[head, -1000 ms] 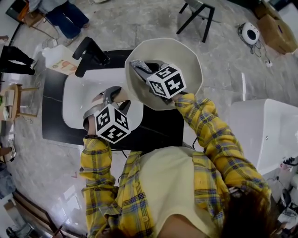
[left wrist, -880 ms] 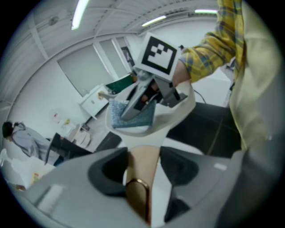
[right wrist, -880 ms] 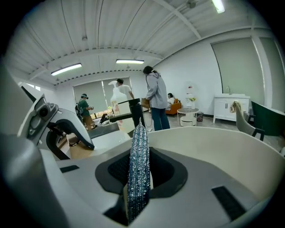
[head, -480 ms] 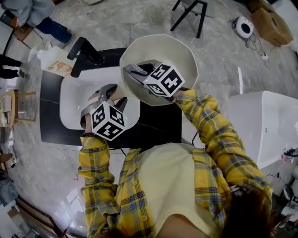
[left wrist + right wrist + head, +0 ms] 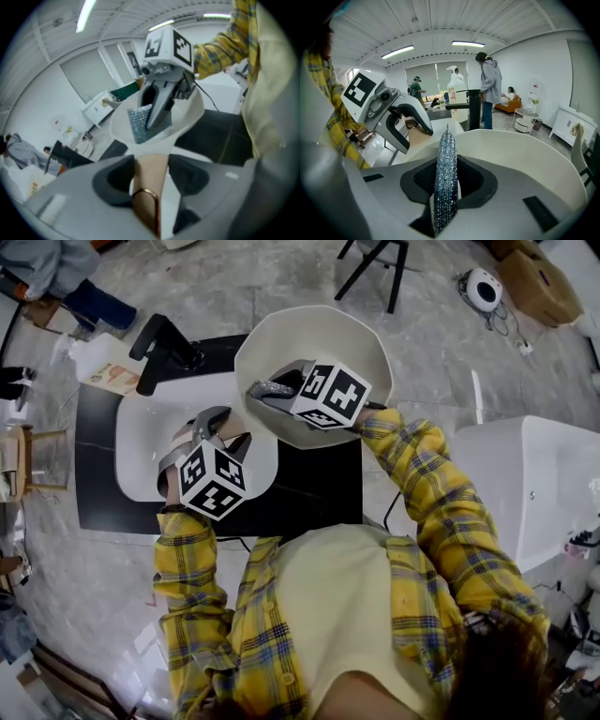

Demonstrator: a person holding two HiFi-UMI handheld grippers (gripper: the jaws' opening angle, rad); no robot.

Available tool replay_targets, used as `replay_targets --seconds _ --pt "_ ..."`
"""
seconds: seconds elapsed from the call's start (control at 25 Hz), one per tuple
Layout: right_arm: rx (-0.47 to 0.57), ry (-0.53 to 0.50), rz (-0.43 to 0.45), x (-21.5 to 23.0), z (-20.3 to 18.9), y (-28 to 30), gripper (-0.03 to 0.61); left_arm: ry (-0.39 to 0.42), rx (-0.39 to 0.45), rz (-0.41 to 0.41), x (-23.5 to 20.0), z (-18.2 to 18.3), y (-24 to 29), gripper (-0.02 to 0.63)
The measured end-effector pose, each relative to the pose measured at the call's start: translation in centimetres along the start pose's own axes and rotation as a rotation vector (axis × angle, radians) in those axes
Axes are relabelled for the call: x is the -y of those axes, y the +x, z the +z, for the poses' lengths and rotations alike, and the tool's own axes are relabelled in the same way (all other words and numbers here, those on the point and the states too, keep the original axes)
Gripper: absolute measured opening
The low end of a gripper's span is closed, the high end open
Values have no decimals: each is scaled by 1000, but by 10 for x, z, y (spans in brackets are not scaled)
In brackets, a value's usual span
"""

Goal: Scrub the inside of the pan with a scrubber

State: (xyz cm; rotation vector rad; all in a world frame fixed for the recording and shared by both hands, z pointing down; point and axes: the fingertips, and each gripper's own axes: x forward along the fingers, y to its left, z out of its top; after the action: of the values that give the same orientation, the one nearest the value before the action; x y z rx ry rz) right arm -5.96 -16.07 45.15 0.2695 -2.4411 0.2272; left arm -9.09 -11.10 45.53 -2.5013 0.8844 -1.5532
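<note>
Clenched on the scrubber [image 5: 445, 168], the right gripper [image 5: 277, 388] has rolled and swept across the pan [image 5: 361, 343] over the sink's [image 5: 141, 456] right edge, scrubbing under way; the left gripper [image 5: 217, 427] grasps the handle [image 5: 149, 178].

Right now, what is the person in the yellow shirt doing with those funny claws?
The person is cleaning a pan beside a white sink. The left claw is shut on the pan's handle and holds the pan up off the counter. The right claw is shut on a sparkly scrubber and reaches into the pan, with the scrubber against the pale inside. The scrubbing is under way.
</note>
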Motion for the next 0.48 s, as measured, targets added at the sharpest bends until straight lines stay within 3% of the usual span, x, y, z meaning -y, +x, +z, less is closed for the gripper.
replay_targets --seconds 0.48 --pt "-166 -223 153 -30 -16 -10 84 2 5 -3 0 1 0 233"
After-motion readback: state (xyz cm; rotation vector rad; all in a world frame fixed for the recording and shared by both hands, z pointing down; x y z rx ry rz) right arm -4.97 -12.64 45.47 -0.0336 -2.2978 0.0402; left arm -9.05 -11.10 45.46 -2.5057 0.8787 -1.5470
